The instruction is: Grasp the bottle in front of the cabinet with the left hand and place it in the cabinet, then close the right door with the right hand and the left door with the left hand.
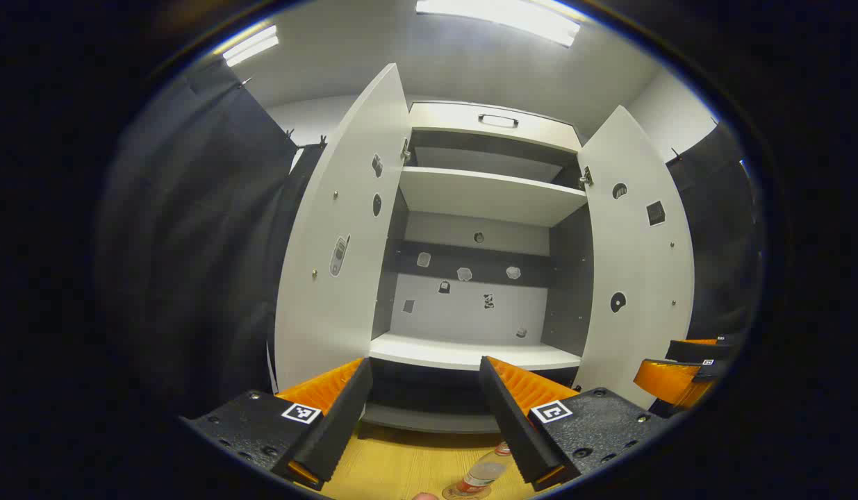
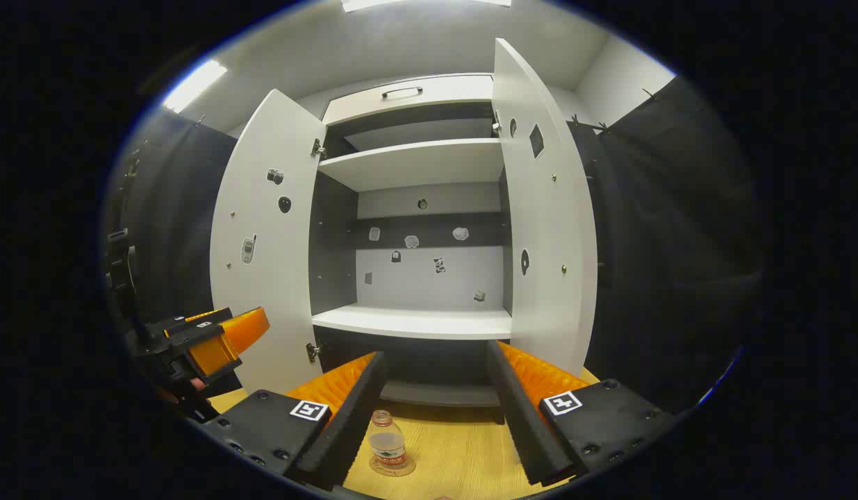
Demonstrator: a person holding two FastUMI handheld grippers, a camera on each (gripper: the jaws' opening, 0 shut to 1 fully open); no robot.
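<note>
The bottle [image 2: 389,450], its label too small to read, stands upright on the table [image 2: 456,444] near the open cabinet [image 2: 415,323]. Left gripper [image 1: 425,403] and right gripper [image 2: 435,396] fingers spread wide, holding nothing.

Bottle [image 1: 479,477] partly hidden behind jaw, base cut by edge; cabinet stickers [image 2: 411,242] too small.

Both cameras sit low and near, looking up into the open cabinet [image 1: 481,278] at 12 o'clock. The left gripper view looks from the left side, with the bottle [image 1: 479,476] at 6 o'clock. The right gripper view looks from the right. Both views share the shelves, both doors and the bottle on the wooden floor [image 2: 463,451].
</note>
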